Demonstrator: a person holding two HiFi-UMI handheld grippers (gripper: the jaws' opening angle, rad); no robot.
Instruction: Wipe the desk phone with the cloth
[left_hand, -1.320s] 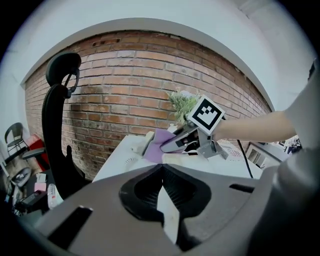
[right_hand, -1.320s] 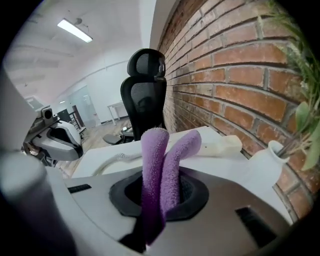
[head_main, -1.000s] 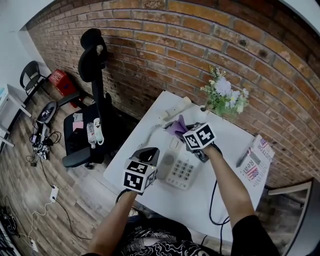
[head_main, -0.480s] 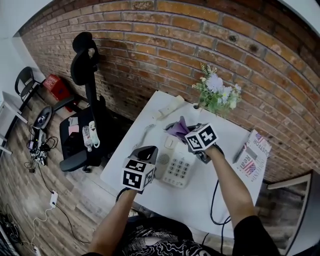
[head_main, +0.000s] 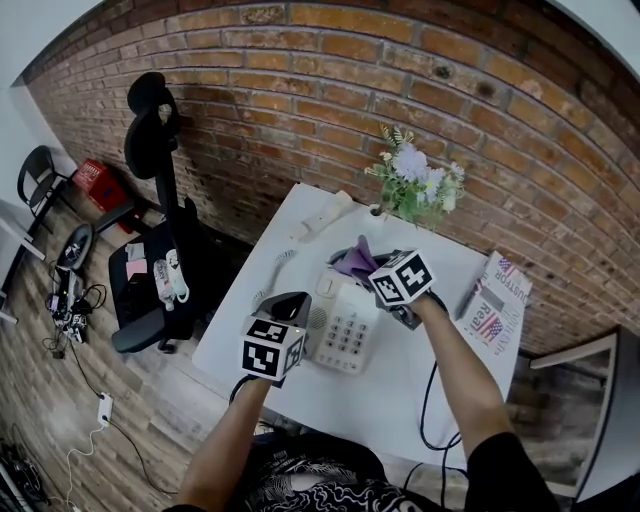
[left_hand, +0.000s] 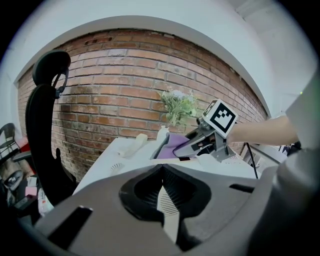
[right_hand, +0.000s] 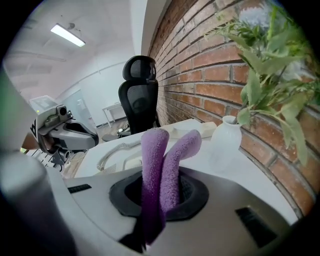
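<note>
**Kid:** Where is the cloth?

**Helper:** The purple cloth (right_hand: 161, 160) is pinched in the right gripper (right_hand: 160, 192). The jaws are squeezed tight on it, and two fuzzy ends stick up in the middle of the right gripper view. In the head view it sits at the top end of the desk phone (head_main: 345, 328), near the middle of the frame. It may be touching the phone already, but the gripper covers that spot, so I can't be sure.

**Kid:** And the phone?

**Helper:** It lies flat on the white table (head_main: 425, 400). Its handset (head_main: 322, 212) is off and lies toward the upper left of the table, and a curly cord (head_main: 268, 290) joins the two.

**Kid:** What is the other gripper doing?

**Helper:** The left gripper (left_hand: 161, 172) has its jaws pressed together with nothing in them. It hangs just beside the phone's lower left side.

**Kid:** Will wiping be hard?

**Helper:** I don't think so. The cloth is soft, light and floppy (it bends right over), so holding it by a bunched middle, like now, seems good. The phone is hard, smooth plastic and likely quite light, so it could slide when rubbed. The empty gripper could steady it at a bare edge, not on the buttons. The flower vase (head_main: 377, 210) stands near, at the top of the table, and looks easy to knock.
</note>
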